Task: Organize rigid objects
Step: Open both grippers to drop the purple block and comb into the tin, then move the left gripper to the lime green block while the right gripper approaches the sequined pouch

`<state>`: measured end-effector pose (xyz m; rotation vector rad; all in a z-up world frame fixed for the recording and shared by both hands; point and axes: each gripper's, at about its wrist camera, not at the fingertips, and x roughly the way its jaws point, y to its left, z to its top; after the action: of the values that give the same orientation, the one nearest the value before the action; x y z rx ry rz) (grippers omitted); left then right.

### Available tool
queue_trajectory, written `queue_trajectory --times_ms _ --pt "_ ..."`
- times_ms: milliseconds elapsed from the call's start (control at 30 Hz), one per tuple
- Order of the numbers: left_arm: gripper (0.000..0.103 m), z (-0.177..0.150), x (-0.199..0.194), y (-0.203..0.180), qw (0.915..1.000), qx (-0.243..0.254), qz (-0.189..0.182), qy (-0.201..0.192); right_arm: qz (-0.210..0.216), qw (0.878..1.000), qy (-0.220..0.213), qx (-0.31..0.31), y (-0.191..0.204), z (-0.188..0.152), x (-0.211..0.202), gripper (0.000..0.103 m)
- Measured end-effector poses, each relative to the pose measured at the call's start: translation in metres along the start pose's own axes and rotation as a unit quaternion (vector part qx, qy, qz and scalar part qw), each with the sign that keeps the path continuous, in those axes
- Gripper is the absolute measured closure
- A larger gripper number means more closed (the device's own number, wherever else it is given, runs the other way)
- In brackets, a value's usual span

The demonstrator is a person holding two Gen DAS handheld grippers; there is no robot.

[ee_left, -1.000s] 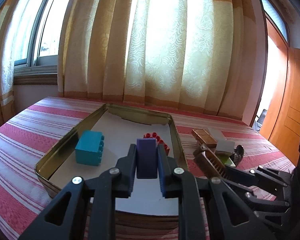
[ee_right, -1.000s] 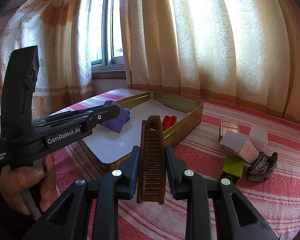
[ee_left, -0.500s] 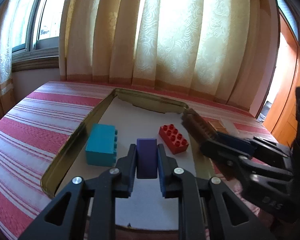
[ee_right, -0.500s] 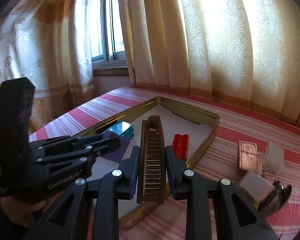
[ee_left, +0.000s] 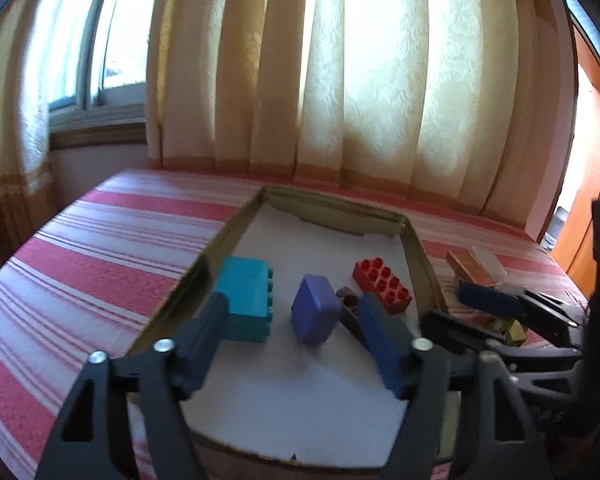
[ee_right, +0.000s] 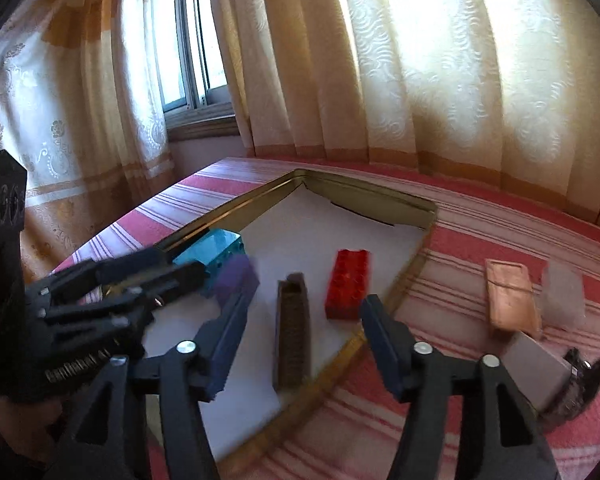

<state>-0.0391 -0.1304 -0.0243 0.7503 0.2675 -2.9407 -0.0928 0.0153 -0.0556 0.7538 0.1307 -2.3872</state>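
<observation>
A gold metal tray (ee_left: 236,232) (ee_right: 396,292) with a white floor sits on the striped cloth. In it lie a teal brick (ee_left: 248,300) (ee_right: 216,250), a purple block (ee_left: 315,314) (ee_right: 236,280), a red brick (ee_left: 382,286) (ee_right: 348,284) and a brown comb (ee_right: 294,340), partly seen in the left wrist view (ee_left: 348,300). My left gripper (ee_left: 292,340) is open and empty above the purple block. My right gripper (ee_right: 304,344) is open and empty above the comb.
Right of the tray lie a copper-coloured box (ee_right: 510,300) (ee_left: 470,268), a clear plastic block (ee_right: 562,296), a grey block (ee_right: 536,360), a dark hair clip (ee_right: 580,384) and a yellow-green item (ee_left: 508,330). Curtains and a window stand behind the table.
Both grippers have opened. The purple block has dropped from the left gripper and the comb from the right gripper, and both now lie in the tray.
</observation>
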Motion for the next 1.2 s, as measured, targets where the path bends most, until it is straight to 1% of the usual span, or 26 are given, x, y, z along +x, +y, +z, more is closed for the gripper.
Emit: queue_trajectory --times_ms 67,133,200,267,300,400,500,567,667,700,833,933,1033,1133,1200 --pt "0.032 -0.001 -0.007 -0.007 0.9999 0.004 -0.001 -0.009 -0.015 1.0 -0.01 -0.001 -0.01 -0.009 -0.018 0.032" --pt "0.031 -0.003 -0.015 -0.021 0.9997 0.01 -0.015 -0.017 -0.027 1.0 -0.015 -0.002 -0.021 -0.018 -0.031 0.029" --pt "0.02 -0.004 -0.019 -0.035 0.9993 0.017 -0.026 -0.021 -0.044 0.999 -0.019 0.002 -0.035 -0.027 -0.047 0.029" --pt "0.013 -0.005 -0.023 -0.053 0.9984 0.027 -0.043 -0.025 -0.057 0.998 -0.022 0.007 -0.049 -0.036 -0.061 0.029" --pt "0.012 -0.006 -0.025 -0.063 0.9978 0.035 -0.05 -0.026 -0.066 0.997 -0.024 0.01 -0.057 -0.04 -0.069 0.029" --pt "0.012 -0.011 -0.024 -0.091 0.9957 0.059 -0.069 -0.019 -0.093 0.995 -0.03 0.021 -0.081 -0.05 -0.088 0.029" --pt "0.012 -0.017 -0.016 -0.119 0.9927 0.078 -0.091 0.003 -0.125 0.991 -0.031 0.039 -0.107 -0.055 -0.1 0.028" --pt "0.012 -0.02 -0.01 -0.138 0.9903 0.093 -0.102 0.017 -0.139 0.988 -0.029 0.059 -0.124 -0.058 -0.105 0.028" --pt "0.012 -0.025 0.0 -0.158 0.9876 0.106 -0.11 0.037 -0.157 0.983 -0.027 0.09 -0.146 -0.061 -0.108 0.028" --pt "0.012 -0.026 0.006 -0.168 0.9864 0.114 -0.107 0.051 -0.16 0.982 -0.025 0.098 -0.151 -0.062 -0.109 0.028" --pt "0.012 -0.03 0.019 -0.191 0.9826 0.134 -0.106 0.074 -0.155 0.979 -0.027 0.129 -0.17 -0.065 -0.115 0.028" --pt "0.012 -0.032 0.03 -0.204 0.9791 0.14 -0.111 0.097 -0.158 0.977 -0.03 0.138 -0.177 -0.066 -0.119 0.028" --pt "0.012 -0.032 0.041 -0.212 0.9776 0.144 -0.104 0.112 -0.159 0.976 -0.026 0.143 -0.178 -0.067 -0.117 0.028" --pt "0.019 -0.032 0.052 -0.217 0.9761 0.144 -0.101 0.128 -0.16 0.976 -0.019 0.149 -0.181 -0.067 -0.114 0.028" --pt "0.027 -0.034 0.059 -0.22 0.9735 0.143 -0.102 0.146 -0.159 0.975 -0.015 0.153 -0.184 -0.067 -0.112 0.028"
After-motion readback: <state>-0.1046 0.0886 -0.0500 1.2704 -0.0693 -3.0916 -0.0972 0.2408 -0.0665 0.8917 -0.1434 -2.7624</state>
